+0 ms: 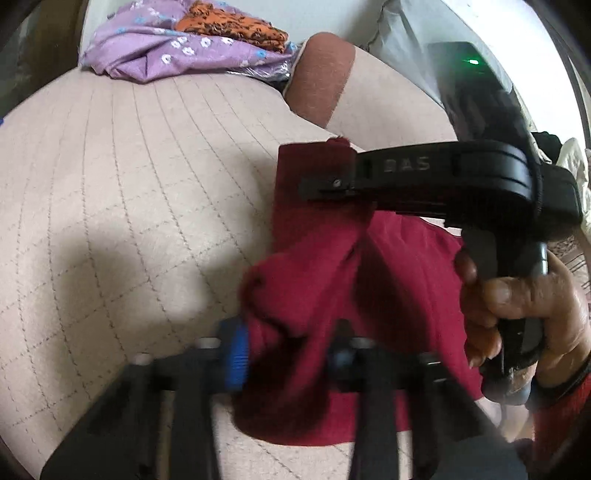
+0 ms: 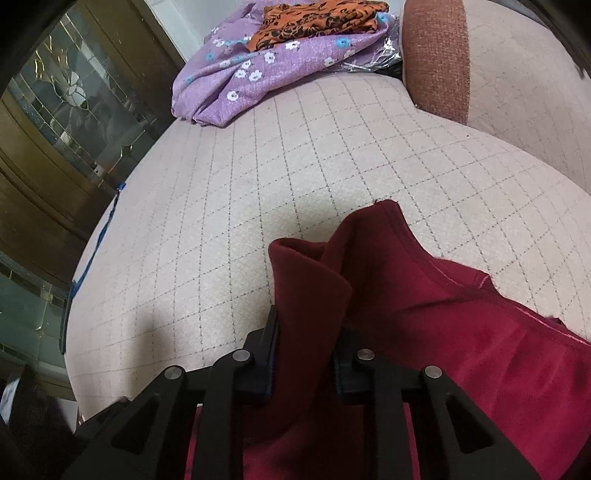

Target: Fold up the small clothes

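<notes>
A dark red small garment (image 1: 317,280) hangs bunched above the beige quilted sofa seat (image 1: 140,192). My left gripper (image 1: 288,354) is shut on its lower fold; the view is blurred there. My right gripper (image 1: 325,184) shows in the left wrist view, shut on the garment's upper edge, with the person's hand on its handle. In the right wrist view the right gripper (image 2: 304,362) is shut on a fold of the red garment (image 2: 424,332), which trails off to the right over the seat (image 2: 240,192).
A pile of purple flowered cloth (image 2: 251,74) with an orange and black patterned cloth (image 2: 317,22) on top lies at the far end of the seat. A reddish-brown cushion panel (image 2: 436,55) stands at the back. A wooden glass-door cabinet (image 2: 55,122) stands left.
</notes>
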Available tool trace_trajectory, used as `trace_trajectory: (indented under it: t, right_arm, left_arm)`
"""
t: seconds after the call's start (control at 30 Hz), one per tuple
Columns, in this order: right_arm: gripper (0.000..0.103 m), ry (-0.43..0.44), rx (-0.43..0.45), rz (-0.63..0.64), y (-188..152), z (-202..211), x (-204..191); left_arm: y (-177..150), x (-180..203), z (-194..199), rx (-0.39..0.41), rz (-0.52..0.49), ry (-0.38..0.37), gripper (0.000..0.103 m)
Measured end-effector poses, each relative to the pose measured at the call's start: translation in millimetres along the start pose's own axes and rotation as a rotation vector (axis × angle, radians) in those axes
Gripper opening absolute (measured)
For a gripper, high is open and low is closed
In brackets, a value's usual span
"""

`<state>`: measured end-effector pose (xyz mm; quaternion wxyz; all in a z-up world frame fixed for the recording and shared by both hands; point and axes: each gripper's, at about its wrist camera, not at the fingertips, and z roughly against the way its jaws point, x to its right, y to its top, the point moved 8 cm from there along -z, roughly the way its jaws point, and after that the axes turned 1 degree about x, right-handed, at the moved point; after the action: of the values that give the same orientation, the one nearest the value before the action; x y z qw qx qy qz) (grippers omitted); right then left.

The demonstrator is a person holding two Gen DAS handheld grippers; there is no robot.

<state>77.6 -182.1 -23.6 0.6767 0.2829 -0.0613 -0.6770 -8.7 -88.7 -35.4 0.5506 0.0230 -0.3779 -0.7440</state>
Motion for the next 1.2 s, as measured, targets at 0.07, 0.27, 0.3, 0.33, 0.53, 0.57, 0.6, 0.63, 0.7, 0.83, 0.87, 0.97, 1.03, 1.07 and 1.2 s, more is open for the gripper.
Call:
trace_trajectory:
  t: [0.07, 0.27, 0.3, 0.33, 0.53, 0.57, 0.6, 0.63, 0.7, 0.83, 0.87, 0.97, 1.03, 1.07, 1.2]
  right_arm:
    - [0.02, 0.001, 0.016, 0.0, -1.9, 9.2, 1.5]
    - [0.019, 0.02, 0.064, -0.043, -6.4, 39.1, 13.7]
    - [0.019, 0.023, 0.071, -0.046, -7.0, 43.8, 15.1]
    - [0.019, 0.025, 0.079, -0.048, -7.3, 49.6, 16.3]
    - [0.019, 0.005, 0.112, -0.025, -8.7, 80.9, 19.5]
    - [0.019, 0.0, 0.115, -0.021, -9.1, 85.3, 21.2]
    - [0.019, -0.004, 0.117, -0.019, -9.2, 89.1, 22.8]
    - [0.019, -0.007, 0.119, -0.019, -9.3, 92.8, 25.2]
    - [0.019, -0.022, 0.125, -0.016, -10.0, 101.3, 30.4]
    - [0.018, -0.058, 0.141, -0.019, -13.0, 118.5, 47.4]
    - [0.018, -0.062, 0.144, -0.024, -14.0, 121.7, 51.3]
    - [0.018, -0.075, 0.155, -0.048, -17.9, 134.1, 68.6]
    - [0.018, -0.085, 0.167, -0.065, -21.7, 142.7, 80.8]
    - [0.018, -0.087, 0.171, -0.071, -23.1, 145.5, 85.2]
    - [0.017, -0.095, 0.188, -0.098, -31.4, 160.1, 106.5]
  left_arm:
    - [-1.2, 9.1, 6.0, 0.027, -0.04, 0.015, 0.021]
    - [1.2, 34.1, 22.2, 0.071, -0.073, -0.005, 0.019]
    - [1.6, 38.0, 24.9, 0.073, -0.078, -0.008, 0.019]
    - [3.3, 43.4, 26.5, 0.074, -0.086, -0.006, 0.019]
    - [5.8, 68.5, 32.0, 0.073, -0.139, 0.01, 0.019]
    - [5.5, 74.3, 33.3, 0.073, -0.15, 0.011, 0.019]
    - [5.7, 79.0, 33.9, 0.073, -0.159, 0.013, 0.019]
    - [6.3, 84.1, 33.8, 0.071, -0.165, 0.013, 0.019]
    - [6.3, 95.1, 34.0, 0.065, -0.169, 0.007, 0.019]
    - [9.0, 121.5, 30.5, 0.059, -0.191, -0.004, 0.018]
    - [7.8, 129.5, 30.6, 0.058, -0.202, -0.007, 0.018]
    - [6.2, 149.3, 28.8, 0.053, -0.23, -0.016, 0.018]
    - [5.0, 160.1, 27.2, 0.05, -0.244, -0.021, 0.018]
    - [4.1, 166.3, 26.8, 0.047, -0.253, -0.023, 0.019]
    - [0.3, 189.3, 24.0, 0.037, -0.286, -0.032, 0.018]
